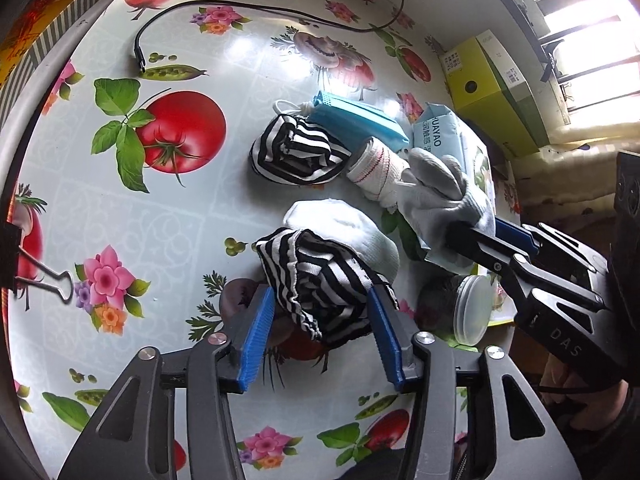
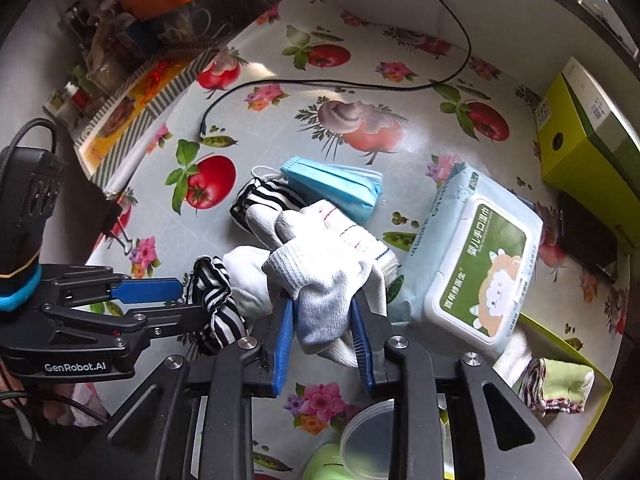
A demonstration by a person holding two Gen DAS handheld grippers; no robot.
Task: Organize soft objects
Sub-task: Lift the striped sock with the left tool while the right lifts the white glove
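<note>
My left gripper stands open over the flowered tablecloth, its blue pads on either side of a crumpled black-and-white striped sock. The sock rests partly on a white sock. A gap shows beside the left pad. My right gripper is shut on a grey-and-white work glove, whose cuff hangs between the pads. In the left wrist view the right gripper comes in from the right with the glove. A second striped sock and a blue face mask lie behind.
A pack of wet wipes lies right of the glove, a yellow-green box beyond it. A black cable crosses the far table. A clear plastic lid and a folded cloth in a green tray sit near. A binder clip grips the left edge.
</note>
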